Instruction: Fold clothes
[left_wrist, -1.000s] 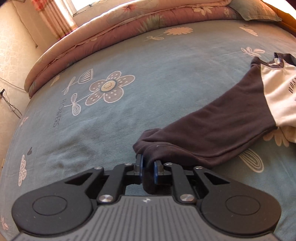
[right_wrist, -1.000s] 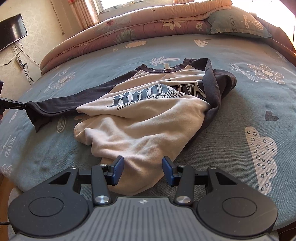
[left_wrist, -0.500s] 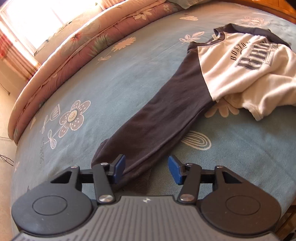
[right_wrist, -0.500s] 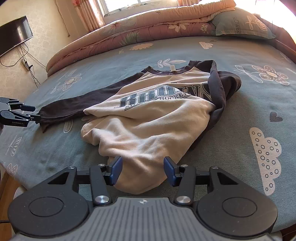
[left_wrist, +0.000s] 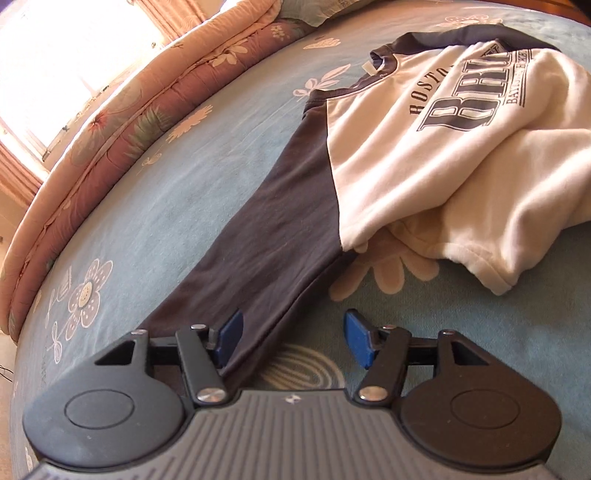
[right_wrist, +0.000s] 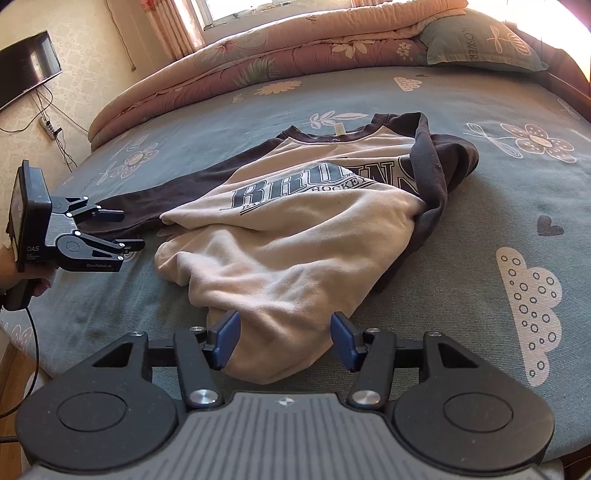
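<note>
A cream sweatshirt (right_wrist: 295, 240) with dark sleeves and a BRUINS print lies rumpled on the blue-grey bed sheet (right_wrist: 498, 192). Its left dark sleeve (left_wrist: 277, 221) stretches out flat toward my left gripper (left_wrist: 293, 339). That gripper's jaws are opening, with the sleeve's lower edge lying loose between them and nothing pinched. In the right wrist view, the left gripper (right_wrist: 129, 229) hovers at the sleeve's end (right_wrist: 110, 221). My right gripper (right_wrist: 285, 339) hangs over the bunched cream hem (right_wrist: 273, 354). Its jaws are opening too, with the hem between them unpressed. The other dark sleeve (right_wrist: 443, 166) is folded over the body.
A rolled floral quilt (right_wrist: 295, 48) and a pillow (right_wrist: 476, 40) line the far side of the bed. A television (right_wrist: 26, 70), a power strip (right_wrist: 48, 125) and cables are on the left wall. The bed's near-left edge (right_wrist: 22, 354) drops off beside the person's hand (right_wrist: 22, 273).
My left gripper let go of the sleeve cuff, opened wide, rolled and moved along the sleeve toward the shirt body. The right gripper kept its place and its jaws spread a little wider.
</note>
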